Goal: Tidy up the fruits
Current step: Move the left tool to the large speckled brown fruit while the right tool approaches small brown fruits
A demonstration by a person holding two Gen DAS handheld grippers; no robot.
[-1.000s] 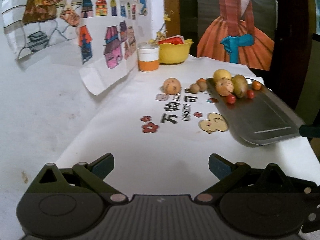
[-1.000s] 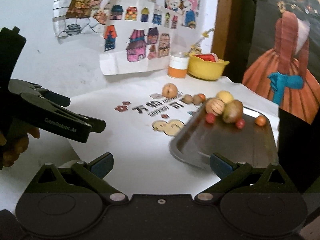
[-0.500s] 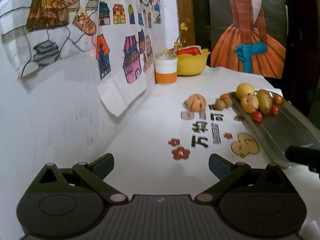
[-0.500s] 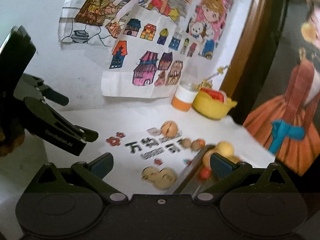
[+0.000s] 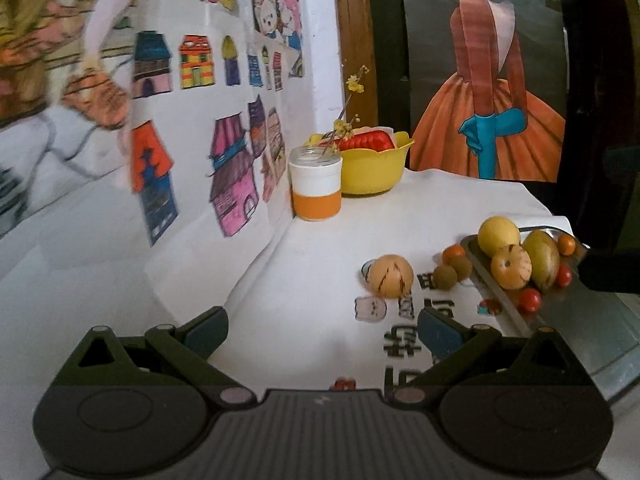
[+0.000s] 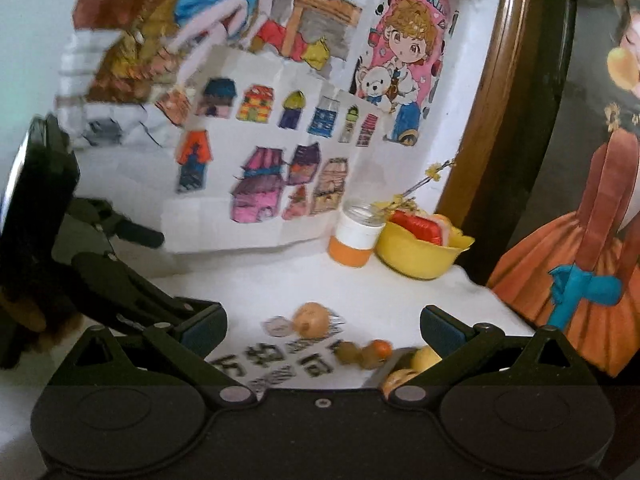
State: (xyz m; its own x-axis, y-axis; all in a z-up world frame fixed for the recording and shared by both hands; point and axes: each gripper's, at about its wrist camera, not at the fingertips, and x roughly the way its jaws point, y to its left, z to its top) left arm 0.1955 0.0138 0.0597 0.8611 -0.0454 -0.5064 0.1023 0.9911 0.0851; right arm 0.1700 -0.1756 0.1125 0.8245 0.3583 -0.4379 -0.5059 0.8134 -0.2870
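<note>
Hovering above the white cloth-covered surface [image 5: 312, 280], the left claw [image 5: 322, 326] and right claw [image 6: 322, 326] both gape, released and empty; assorted round fruits [image 5: 516, 258] cluster on the silver metal tray [image 5: 592, 328], a tan striped one [image 5: 390, 276] beside it.

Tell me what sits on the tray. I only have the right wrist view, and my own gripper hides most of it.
Observer: The left wrist view shows the metal tray holding a yellow round fruit, a tan striped fruit, a greenish oval fruit, two small red fruits and a small orange one.
Operator: Report where the right gripper is relative to it.
Observer: A dark finger, apparently the right gripper's, shows at the tray's far right, next to the red fruits.
</note>
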